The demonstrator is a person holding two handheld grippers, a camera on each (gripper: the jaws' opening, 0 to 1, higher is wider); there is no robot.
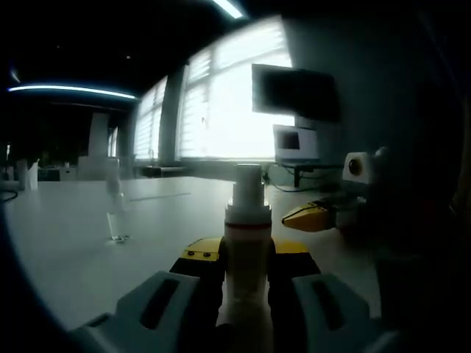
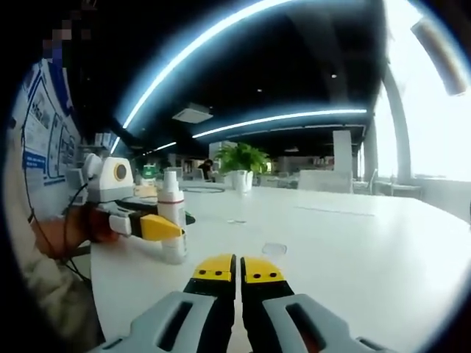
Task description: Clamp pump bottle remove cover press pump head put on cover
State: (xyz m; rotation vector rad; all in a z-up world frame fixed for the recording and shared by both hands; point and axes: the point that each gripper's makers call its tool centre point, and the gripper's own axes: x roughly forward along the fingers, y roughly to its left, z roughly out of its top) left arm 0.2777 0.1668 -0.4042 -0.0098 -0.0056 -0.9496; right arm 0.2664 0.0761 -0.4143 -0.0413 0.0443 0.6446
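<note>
Between left claw (image 1: 246, 276) jaws, pump bottle (image 1: 246, 250)

A white table (image 1: 66, 243) extends across the foreground of the left gripper view. Beyond its far edge a dark monitor (image 1: 296, 93) is mounted high on the wall, with a smaller lit screen (image 1: 296, 143) directly below it. Bright windows with blinds (image 1: 221, 103) run along the wall to the left of the monitor. A ceiling light strip (image 1: 70, 90) crosses the dark upper left.

In the right gripper view the same white table (image 2: 353, 250) curves away to the right. A green potted plant (image 2: 239, 162) stands at its far side. Long curved light strips (image 2: 280, 118) run across the dark ceiling.
</note>
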